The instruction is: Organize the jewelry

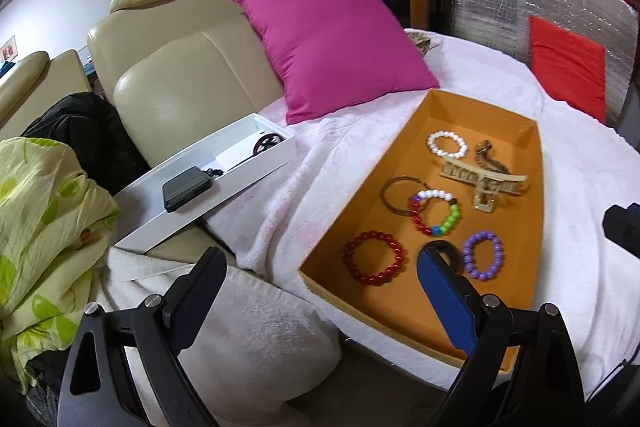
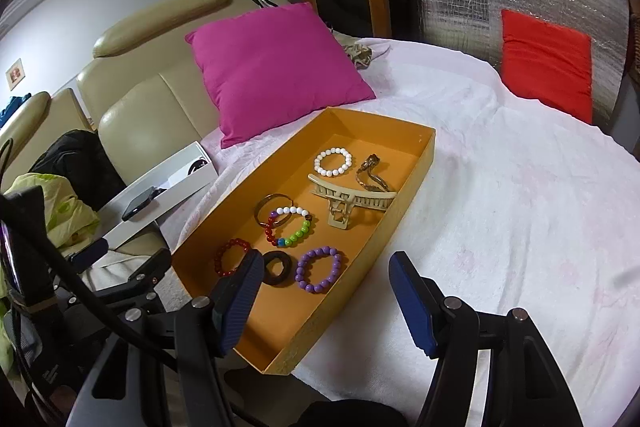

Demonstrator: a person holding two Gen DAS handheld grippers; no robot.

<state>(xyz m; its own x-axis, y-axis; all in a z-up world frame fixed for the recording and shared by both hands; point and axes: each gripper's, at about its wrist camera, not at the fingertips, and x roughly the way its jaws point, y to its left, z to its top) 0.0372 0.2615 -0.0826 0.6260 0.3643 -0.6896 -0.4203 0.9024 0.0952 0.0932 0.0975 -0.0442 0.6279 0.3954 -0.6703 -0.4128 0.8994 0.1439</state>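
An orange cardboard tray lies on a white blanket. Inside it are a white bead bracelet, a cream hair claw, a gold chain piece, a multicoloured bead bracelet, a thin metal bangle, a red bead bracelet, a black ring and a purple bead bracelet. My left gripper is open over the tray's near left corner. My right gripper stands open above the tray's near end, with nothing between its fingers.
A pink cushion leans on a beige leather sofa. A white box on the sofa arm holds a dark phone and small items. A red cushion rests against a silver foil panel. Green fabric lies at the left.
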